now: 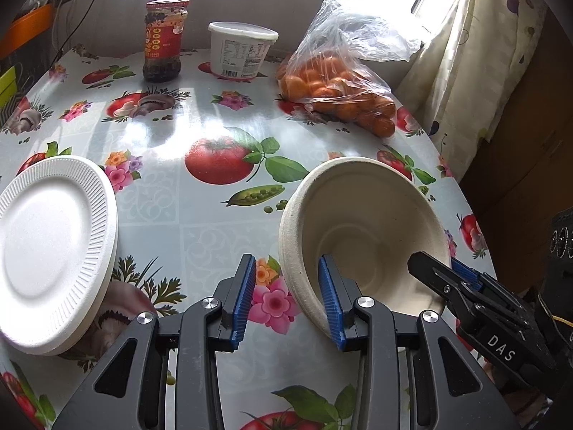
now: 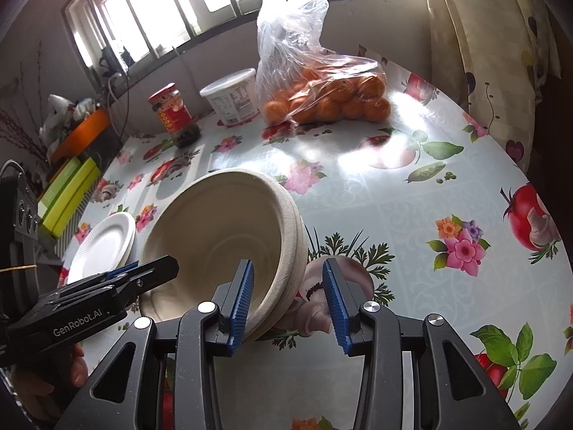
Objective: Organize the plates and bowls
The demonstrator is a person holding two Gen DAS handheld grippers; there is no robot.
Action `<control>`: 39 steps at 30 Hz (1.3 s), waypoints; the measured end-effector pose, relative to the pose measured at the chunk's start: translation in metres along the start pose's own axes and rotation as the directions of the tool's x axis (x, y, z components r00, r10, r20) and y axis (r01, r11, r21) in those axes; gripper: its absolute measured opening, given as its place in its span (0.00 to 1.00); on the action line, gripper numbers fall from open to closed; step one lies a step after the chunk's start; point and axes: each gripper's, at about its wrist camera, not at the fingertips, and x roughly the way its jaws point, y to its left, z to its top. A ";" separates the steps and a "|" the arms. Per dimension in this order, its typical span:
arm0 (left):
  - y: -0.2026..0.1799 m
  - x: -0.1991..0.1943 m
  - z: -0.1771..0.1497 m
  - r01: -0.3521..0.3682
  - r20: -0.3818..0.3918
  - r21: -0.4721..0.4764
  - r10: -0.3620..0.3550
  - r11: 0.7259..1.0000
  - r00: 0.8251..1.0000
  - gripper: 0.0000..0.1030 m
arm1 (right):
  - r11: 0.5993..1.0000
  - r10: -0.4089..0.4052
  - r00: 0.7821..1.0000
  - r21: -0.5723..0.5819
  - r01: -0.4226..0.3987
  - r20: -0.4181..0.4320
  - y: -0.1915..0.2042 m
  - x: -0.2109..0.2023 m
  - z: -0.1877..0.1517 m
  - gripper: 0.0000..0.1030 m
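A stack of beige paper bowls is tilted on the table, its opening facing me; it also shows in the right wrist view. My left gripper is open, its jaws straddling the bowls' left rim. My right gripper is open, its jaws straddling the right rim; it also shows in the left wrist view. A stack of white foam plates lies left of the bowls, also seen in the right wrist view.
On the flowered tablecloth stand a sauce jar, a white tub and a bag of oranges at the back. The table edge and a curtain are at the right. Green boxes sit at the left.
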 end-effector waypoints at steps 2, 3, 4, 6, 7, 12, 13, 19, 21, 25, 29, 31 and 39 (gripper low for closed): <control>0.000 0.001 0.000 0.002 -0.003 0.000 -0.002 1.000 1.000 0.36 | 1.000 0.006 1.000 -0.001 -0.006 -0.001 0.001 0.000 0.000 0.34; 0.000 0.002 0.000 0.002 -0.003 -0.001 -0.002 1.000 1.000 0.36 | 1.000 0.008 1.000 -0.002 -0.008 -0.001 0.001 0.001 0.000 0.33; 0.000 0.002 0.000 0.002 -0.001 0.000 -0.002 1.000 1.000 0.36 | 1.000 0.009 1.000 -0.004 -0.009 0.000 0.001 0.001 0.000 0.31; -0.002 0.002 -0.001 0.003 -0.001 0.003 -0.003 1.000 1.000 0.35 | 1.000 0.007 1.000 -0.002 -0.007 0.003 0.002 0.001 0.000 0.28; -0.002 0.003 -0.001 0.007 -0.002 0.004 -0.007 1.000 1.000 0.33 | 1.000 0.009 1.000 -0.002 -0.009 0.002 0.002 0.001 0.000 0.27; -0.007 0.005 -0.001 0.011 -0.006 0.016 -0.010 1.000 1.000 0.28 | 1.000 0.005 1.000 -0.003 -0.005 0.004 0.003 0.000 0.001 0.23; -0.008 0.005 -0.001 0.013 -0.007 0.017 -0.013 1.000 1.000 0.27 | 1.000 0.005 1.000 0.000 -0.005 0.004 0.003 0.000 0.001 0.22; -0.009 0.005 -0.001 0.010 -0.005 0.020 -0.009 1.000 1.000 0.27 | 1.000 0.001 1.000 0.005 -0.001 0.004 0.002 0.000 0.001 0.22; -0.009 0.005 -0.001 0.009 -0.004 0.021 -0.009 1.000 1.000 0.27 | 1.000 -0.001 1.000 0.004 0.001 0.004 0.001 0.000 0.001 0.22; -0.009 0.005 -0.001 0.009 -0.005 0.020 -0.009 1.000 1.000 0.27 | 1.000 -0.003 1.000 0.006 0.003 0.004 0.000 0.000 0.001 0.21; -0.010 0.004 -0.001 0.009 -0.005 0.019 -0.009 1.000 1.000 0.27 | 1.000 -0.003 1.000 0.007 0.003 0.005 0.000 0.000 0.001 0.21; -0.010 0.005 -0.001 0.009 -0.004 0.021 -0.009 1.000 1.000 0.27 | 1.000 -0.004 1.000 0.006 0.004 0.004 0.000 0.000 0.001 0.21; -0.009 -0.001 -0.001 0.005 0.006 0.019 -0.006 1.000 1.000 0.27 | 1.000 -0.006 1.000 0.001 0.006 0.010 0.000 -0.002 0.003 0.21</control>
